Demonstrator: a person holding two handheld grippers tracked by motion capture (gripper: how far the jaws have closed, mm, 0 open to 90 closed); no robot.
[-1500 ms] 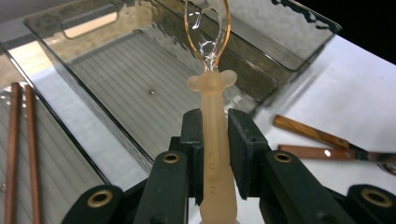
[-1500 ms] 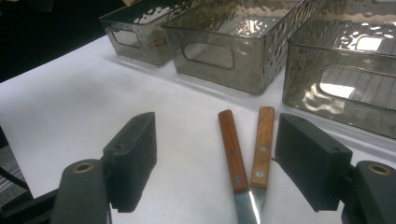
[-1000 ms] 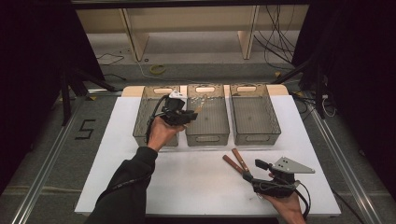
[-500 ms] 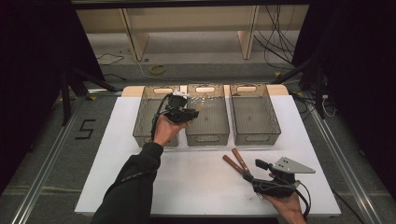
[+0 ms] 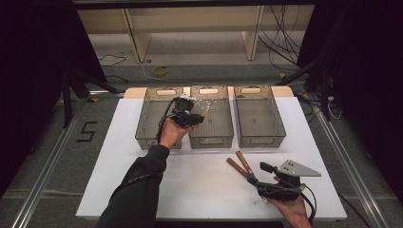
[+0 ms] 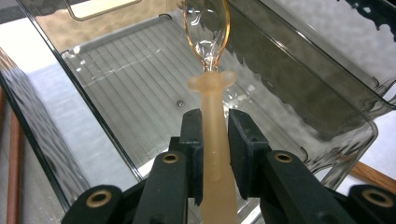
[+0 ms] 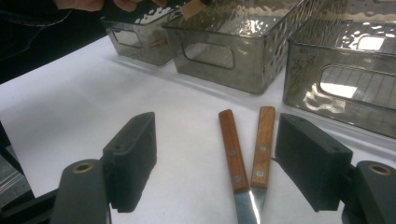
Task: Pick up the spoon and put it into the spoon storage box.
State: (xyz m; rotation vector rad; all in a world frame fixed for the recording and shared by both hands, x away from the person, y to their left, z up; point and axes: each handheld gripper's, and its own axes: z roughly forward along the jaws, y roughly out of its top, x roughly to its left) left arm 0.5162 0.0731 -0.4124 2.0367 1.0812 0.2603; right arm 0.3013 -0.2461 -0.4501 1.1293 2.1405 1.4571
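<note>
- The left gripper holds a translucent plastic spoon by its handle, jaws pressed on both sides, bowl pointing out over the middle bin.
- Judged from this, the step in hand is dropping the spoon into that bin: lower it well inside the walls and keep it level before letting go (it looks light and could bounce or slide on the ribbed floor).
- The left bin shows nothing inside that I can make out; the hand hides part of it.
- The middle bin's floor looks bare under the spoon.
- The right bin looks empty.
- The right gripper rests low on the white table, jaws wide, around two wooden-handled knives lying side by side, touching neither.
</note>
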